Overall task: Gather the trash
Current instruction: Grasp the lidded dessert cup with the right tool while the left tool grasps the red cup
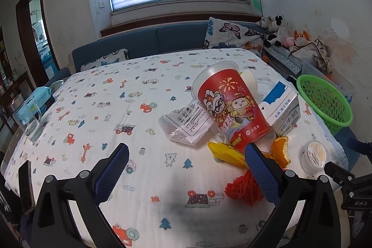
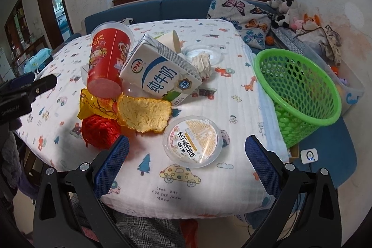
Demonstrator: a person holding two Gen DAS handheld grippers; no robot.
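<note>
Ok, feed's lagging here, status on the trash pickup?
Left gripper open, empty. Right gripper open over jelly cup. Trash pile uncollected; green basket at table edge. Nothing blocking.

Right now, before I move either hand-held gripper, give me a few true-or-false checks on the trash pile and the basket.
1. The green plastic mesh basket already holds trash. False: nothing shows inside it.
2. The red printed paper cup lies tipped over. True.
3. The right hand-held gripper is shut on the round sealed plastic tub. False: it is open, and the tub lies on the cloth.
4. The white-and-blue milk carton leans beside the cup. True.
5. The left hand-held gripper is open and empty. True.
</note>
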